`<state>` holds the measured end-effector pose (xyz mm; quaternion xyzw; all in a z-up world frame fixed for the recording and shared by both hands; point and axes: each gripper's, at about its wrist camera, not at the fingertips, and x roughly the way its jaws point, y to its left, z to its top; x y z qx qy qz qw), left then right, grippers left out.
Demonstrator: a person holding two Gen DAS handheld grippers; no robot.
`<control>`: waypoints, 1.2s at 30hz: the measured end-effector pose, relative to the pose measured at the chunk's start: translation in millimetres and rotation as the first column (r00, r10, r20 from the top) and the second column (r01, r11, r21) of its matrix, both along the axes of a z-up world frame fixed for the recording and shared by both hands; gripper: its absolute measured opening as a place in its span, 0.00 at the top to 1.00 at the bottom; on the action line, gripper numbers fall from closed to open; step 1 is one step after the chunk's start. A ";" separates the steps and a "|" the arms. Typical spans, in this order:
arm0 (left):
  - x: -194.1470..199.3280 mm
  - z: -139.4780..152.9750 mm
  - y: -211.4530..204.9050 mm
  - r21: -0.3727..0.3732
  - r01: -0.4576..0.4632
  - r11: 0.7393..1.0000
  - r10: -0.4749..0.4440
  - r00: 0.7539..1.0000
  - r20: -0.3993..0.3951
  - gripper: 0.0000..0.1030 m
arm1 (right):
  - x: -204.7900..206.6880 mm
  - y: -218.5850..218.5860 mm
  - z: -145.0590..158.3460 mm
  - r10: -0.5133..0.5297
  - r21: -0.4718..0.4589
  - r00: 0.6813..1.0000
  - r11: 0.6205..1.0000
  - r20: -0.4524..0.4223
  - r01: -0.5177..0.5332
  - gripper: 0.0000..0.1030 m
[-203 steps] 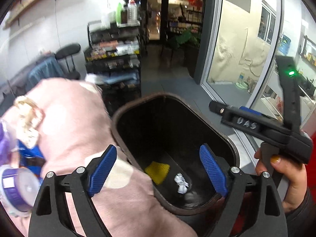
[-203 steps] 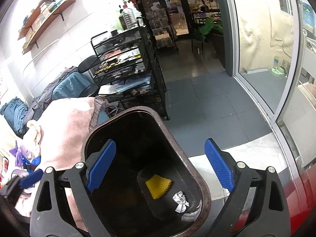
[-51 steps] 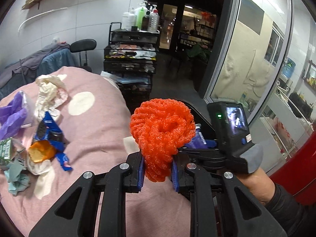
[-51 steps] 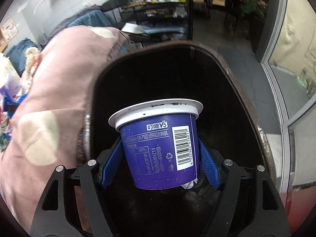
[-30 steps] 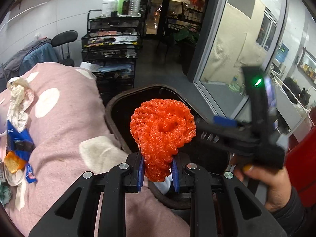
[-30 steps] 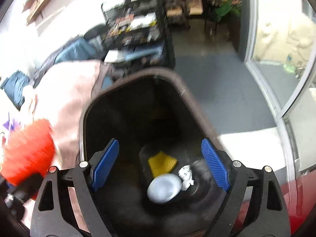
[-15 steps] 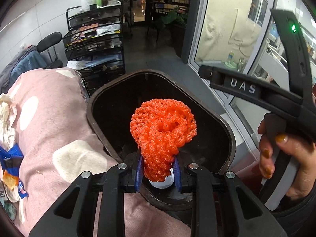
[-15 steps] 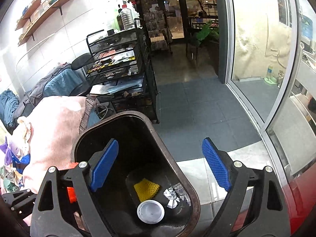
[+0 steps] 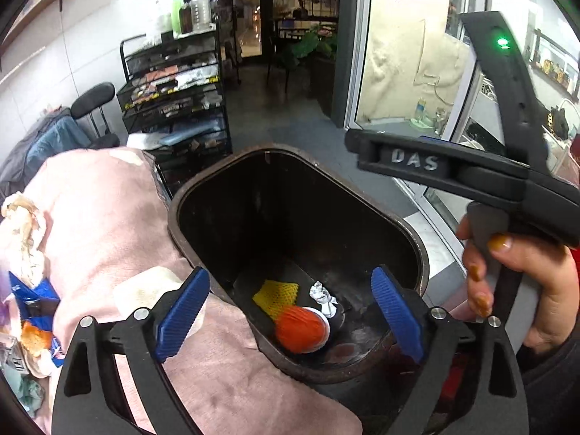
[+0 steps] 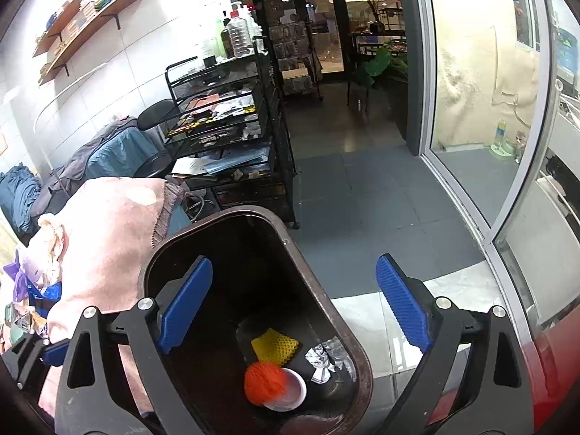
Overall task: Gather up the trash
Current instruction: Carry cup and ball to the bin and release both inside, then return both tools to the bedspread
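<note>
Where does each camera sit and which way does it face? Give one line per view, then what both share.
Left wrist: rides the left gripper, open, looking down into the bin; the person's right hand on the other gripper's handle shows at right.
Right wrist: rides the right gripper, open, looking down at the bin and out over the floor.
Shared: the bin, the orange net, the yellow net, the pink cloth.

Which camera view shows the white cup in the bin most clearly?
The right wrist view: the white cup shows most of its round rim beside the orange net in the bin. In the left wrist view the net hides it, except a thin white edge.
</note>
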<state>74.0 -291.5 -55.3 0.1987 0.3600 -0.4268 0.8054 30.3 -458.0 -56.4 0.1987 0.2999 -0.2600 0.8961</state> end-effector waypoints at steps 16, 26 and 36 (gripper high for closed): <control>-17.1 39.0 61.8 -0.177 -0.074 0.981 0.088 0.994 0.073 0.07 | 2.5 27.5 6.1 0.119 0.008 0.988 0.993 0.100 -0.121 0.10; -5.1 48.4 136.8 -0.238 -0.240 0.941 0.261 0.964 0.061 0.05 | 13.4 80.4 14.1 0.303 -0.005 0.943 0.952 0.140 -0.305 0.09; 13.0 39.9 222.3 -0.233 -0.418 0.878 0.439 0.897 0.043 0.05 | 45.1 163.3 20.6 0.538 -0.016 0.834 0.841 0.119 -0.540 0.09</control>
